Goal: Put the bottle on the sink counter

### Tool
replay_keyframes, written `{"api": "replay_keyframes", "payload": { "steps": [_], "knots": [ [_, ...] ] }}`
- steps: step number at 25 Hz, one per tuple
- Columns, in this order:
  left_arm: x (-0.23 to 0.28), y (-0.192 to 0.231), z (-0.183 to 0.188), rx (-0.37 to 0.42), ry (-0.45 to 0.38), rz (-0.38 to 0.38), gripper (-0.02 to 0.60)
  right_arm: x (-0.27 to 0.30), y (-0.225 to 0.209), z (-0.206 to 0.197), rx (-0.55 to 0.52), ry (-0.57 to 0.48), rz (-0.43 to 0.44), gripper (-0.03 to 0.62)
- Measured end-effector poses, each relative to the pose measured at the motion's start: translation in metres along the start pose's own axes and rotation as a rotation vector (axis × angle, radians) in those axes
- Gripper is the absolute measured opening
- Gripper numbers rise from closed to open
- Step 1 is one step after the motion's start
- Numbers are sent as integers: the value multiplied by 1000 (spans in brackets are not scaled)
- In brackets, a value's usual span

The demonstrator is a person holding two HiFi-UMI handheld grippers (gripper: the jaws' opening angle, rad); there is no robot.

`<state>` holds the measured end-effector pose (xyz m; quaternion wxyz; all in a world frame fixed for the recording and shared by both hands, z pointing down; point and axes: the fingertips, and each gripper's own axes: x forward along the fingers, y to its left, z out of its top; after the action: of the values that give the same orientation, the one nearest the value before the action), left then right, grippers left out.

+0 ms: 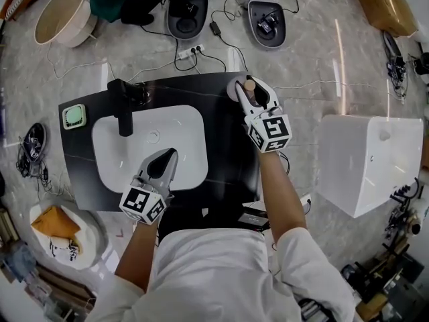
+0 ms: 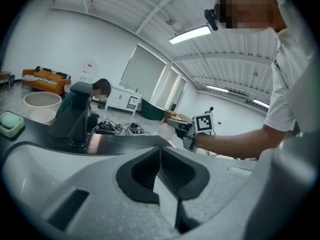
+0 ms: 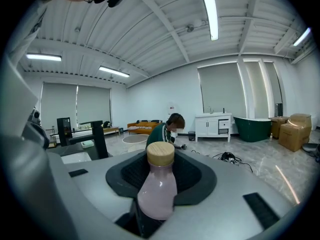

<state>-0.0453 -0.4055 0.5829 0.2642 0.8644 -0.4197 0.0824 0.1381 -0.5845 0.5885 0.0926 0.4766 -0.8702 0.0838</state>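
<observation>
The pink bottle [image 3: 157,189], upright with a wooden cap, sits clamped between the right gripper [image 1: 252,94]'s jaws, which stand wide apart on its body, at the far right corner of the dark sink counter [image 1: 224,146]. The left gripper [image 2: 161,170] hangs over the white basin [image 1: 184,129], jaws together on nothing.

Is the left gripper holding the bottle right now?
No, the pink bottle sits in the right gripper, while the left gripper has its jaws together on nothing.
</observation>
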Motion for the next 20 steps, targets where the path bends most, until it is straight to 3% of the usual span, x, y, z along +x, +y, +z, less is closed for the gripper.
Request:
{"api": "replay_keyframes", "payload": {
  "steps": [20],
  "knots": [
    [13, 11, -18, -25, 45, 30, 28, 35, -16, -43, -2, 55, 7, 138]
  ]
}}
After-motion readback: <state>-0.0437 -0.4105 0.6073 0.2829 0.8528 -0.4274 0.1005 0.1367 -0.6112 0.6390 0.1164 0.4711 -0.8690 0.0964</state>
